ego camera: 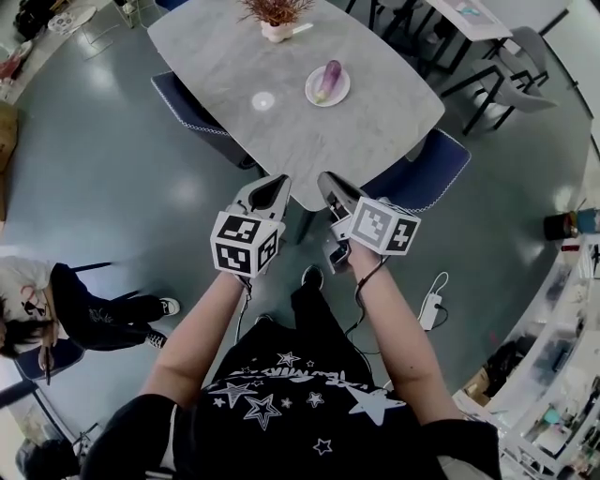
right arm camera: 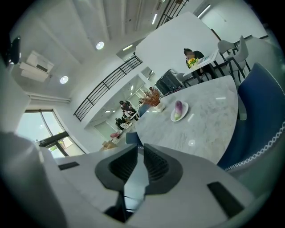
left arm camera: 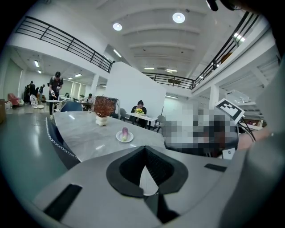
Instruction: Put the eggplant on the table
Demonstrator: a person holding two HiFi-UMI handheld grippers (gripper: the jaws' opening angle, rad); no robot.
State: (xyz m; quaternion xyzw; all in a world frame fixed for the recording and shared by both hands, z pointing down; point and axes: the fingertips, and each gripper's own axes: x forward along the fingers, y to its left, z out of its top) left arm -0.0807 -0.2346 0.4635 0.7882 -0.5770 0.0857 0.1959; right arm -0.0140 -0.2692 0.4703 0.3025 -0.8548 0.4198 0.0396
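Observation:
A purple eggplant (ego camera: 328, 79) lies on a small white plate (ego camera: 340, 95) on the grey marble table (ego camera: 300, 141), far side from me. Both grippers hover off the table's near edge, well short of the plate. My left gripper (ego camera: 277, 180) is shut, its tips touching, nothing in it. My right gripper (ego camera: 328, 178) beside it is shut too, only a thin slit between its jaws. From the left gripper (left arm camera: 144, 148) the eggplant (left arm camera: 125, 132) shows ahead and slightly left. From the right gripper (right arm camera: 138, 146) the eggplant (right arm camera: 178, 108) sits ahead to the right.
A potted dried plant (ego camera: 276, 19) stands at the table's far end. Blue chairs (ego camera: 190, 103) (ego camera: 429, 169) flank the near corner. A person (ego camera: 66, 302) sits low at the left. A white power strip (ego camera: 430, 310) lies on the floor right of my legs.

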